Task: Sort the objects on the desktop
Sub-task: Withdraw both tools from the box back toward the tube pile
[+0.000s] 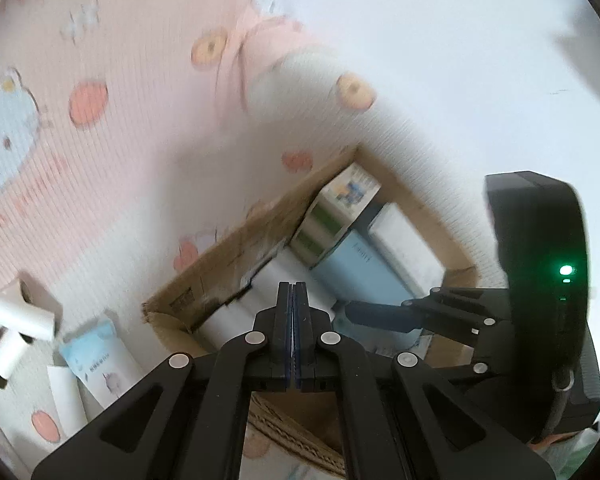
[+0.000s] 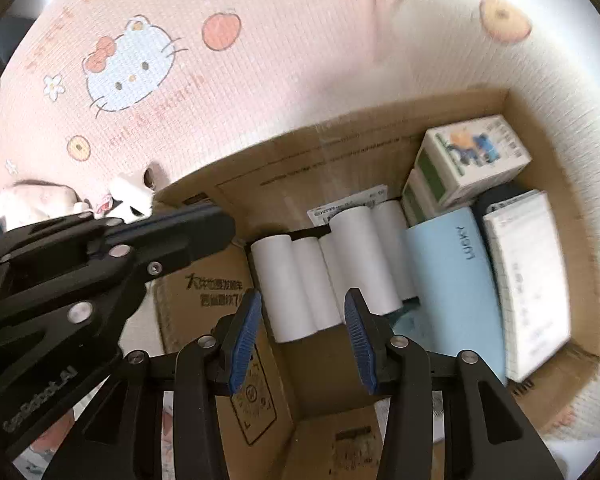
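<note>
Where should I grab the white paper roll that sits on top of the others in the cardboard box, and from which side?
Probably the top roll is best taken across its round middle, coming straight down from above. It lies on its side atop the other rolls, so its curved flanks are free, while the light blue box crowds one side. The right gripper is open and empty.

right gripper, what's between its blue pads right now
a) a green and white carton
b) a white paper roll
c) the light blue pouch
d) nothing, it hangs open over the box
d: the right gripper has its pads apart and empty above the cardboard box, with the white paper rolls lying below.
</note>
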`<move>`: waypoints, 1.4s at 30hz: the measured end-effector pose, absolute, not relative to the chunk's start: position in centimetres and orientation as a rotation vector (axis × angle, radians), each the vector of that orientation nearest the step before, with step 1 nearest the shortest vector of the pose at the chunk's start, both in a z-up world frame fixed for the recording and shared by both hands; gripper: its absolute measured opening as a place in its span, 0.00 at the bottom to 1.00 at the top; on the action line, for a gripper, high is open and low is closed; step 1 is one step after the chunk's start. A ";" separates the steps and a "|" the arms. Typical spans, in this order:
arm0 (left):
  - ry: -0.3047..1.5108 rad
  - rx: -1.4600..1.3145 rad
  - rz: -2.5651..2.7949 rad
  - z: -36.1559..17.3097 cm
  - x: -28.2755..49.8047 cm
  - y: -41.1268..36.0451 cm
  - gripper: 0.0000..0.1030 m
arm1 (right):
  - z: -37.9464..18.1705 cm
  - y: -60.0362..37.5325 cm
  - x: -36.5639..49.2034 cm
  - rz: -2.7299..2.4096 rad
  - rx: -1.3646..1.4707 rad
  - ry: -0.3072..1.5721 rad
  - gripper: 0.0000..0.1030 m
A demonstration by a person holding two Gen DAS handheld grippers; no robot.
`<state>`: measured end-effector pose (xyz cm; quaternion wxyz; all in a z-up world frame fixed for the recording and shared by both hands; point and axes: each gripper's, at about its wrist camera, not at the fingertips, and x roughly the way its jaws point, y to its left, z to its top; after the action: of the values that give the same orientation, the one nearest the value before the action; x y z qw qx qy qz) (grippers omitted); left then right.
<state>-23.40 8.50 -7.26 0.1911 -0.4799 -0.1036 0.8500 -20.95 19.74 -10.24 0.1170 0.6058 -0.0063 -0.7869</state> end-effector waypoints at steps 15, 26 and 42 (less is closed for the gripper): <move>-0.384 -1.164 2.536 -7.4 -15.8 3.4 0.00 | -7.7 21.1 -16.3 -2.425 1.732 0.201 0.39; -0.397 -1.260 2.613 -13.0 -8.9 -3.2 0.00 | -6.4 18.3 -12.2 -2.474 1.648 0.308 0.39; -0.604 -1.357 2.733 -18.5 -5.1 -12.2 0.00 | -10.8 9.5 -11.6 -2.220 1.580 0.186 0.39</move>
<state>-5.07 -12.15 -18.54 0.0156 -0.4362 -0.1941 0.8785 -11.64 9.48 -10.80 0.2037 0.5662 0.0668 -0.7959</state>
